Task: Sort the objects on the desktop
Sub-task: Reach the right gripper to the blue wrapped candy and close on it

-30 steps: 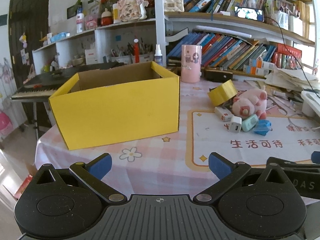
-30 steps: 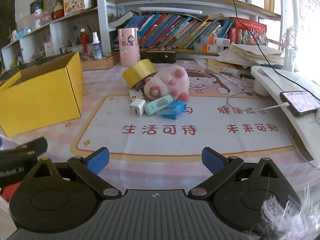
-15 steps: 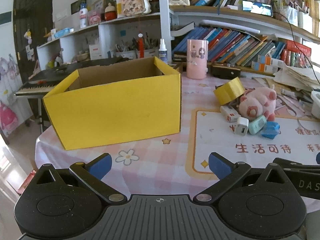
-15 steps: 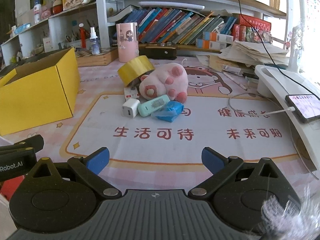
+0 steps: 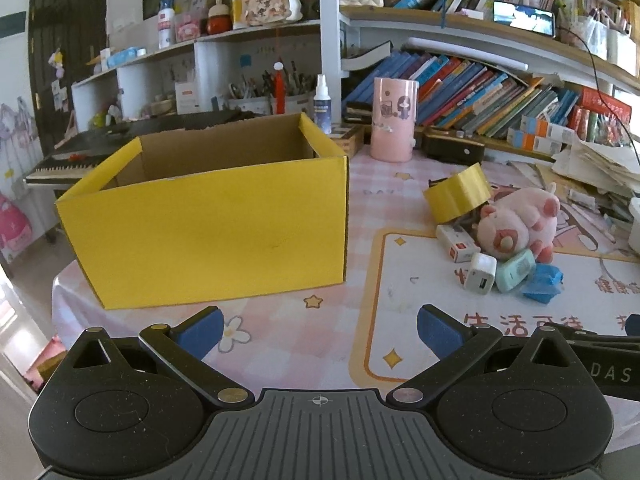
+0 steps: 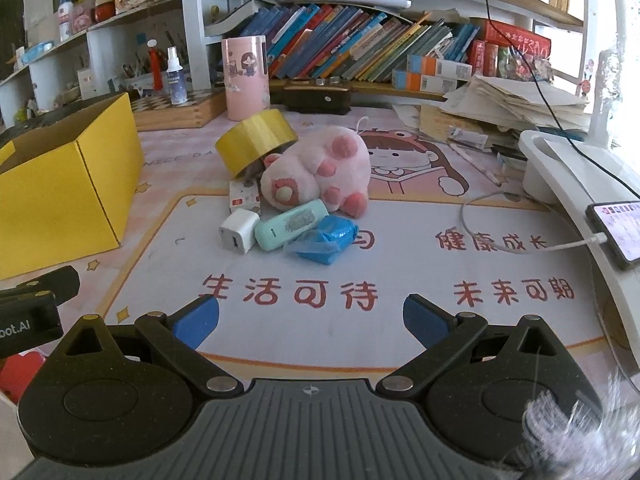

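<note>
A heap of small things lies on the printed mat (image 6: 400,280): a yellow tape roll (image 6: 256,142), a pink plush pig (image 6: 320,168), a white charger (image 6: 239,231), a mint green case (image 6: 292,225), a blue packet (image 6: 326,238) and a small white box (image 6: 244,196). An open yellow cardboard box (image 5: 208,220) stands to the left of the heap; its inside floor is hidden. My left gripper (image 5: 318,330) is open, low over the tablecloth in front of the box. My right gripper (image 6: 311,318) is open over the mat, short of the heap, holding nothing.
A pink cylinder (image 6: 245,76) and a spray bottle (image 6: 175,78) stand behind the heap. Bookshelves (image 6: 360,48) line the back. A phone (image 6: 618,230) on a cable lies on a white stand at right, beside paper stacks (image 6: 516,104). The table edge drops off left of the box.
Both grippers have moved forward and slightly up; the box and the heap appear closer. Jaws stay open, and nothing on the table has shifted.
</note>
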Action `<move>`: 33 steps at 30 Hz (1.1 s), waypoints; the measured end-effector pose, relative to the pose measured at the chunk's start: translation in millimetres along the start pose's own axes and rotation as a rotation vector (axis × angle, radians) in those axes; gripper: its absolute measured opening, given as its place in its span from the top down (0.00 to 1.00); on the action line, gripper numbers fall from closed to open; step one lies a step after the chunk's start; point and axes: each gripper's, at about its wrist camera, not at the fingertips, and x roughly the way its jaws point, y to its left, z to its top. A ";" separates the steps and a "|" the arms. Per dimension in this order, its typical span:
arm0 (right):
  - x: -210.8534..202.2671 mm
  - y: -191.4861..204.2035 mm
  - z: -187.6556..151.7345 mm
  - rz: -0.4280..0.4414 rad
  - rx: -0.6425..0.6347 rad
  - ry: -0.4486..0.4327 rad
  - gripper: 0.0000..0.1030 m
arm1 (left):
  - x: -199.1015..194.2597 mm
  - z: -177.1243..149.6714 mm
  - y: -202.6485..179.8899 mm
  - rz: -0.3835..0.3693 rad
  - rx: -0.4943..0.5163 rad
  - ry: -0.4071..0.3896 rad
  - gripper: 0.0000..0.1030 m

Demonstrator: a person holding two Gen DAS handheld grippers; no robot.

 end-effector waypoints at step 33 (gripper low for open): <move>75.5 -31.4 46.0 0.138 -0.149 0.070 0.29 | 40.9 27.4 -52.2 0.090 -0.055 0.050 0.00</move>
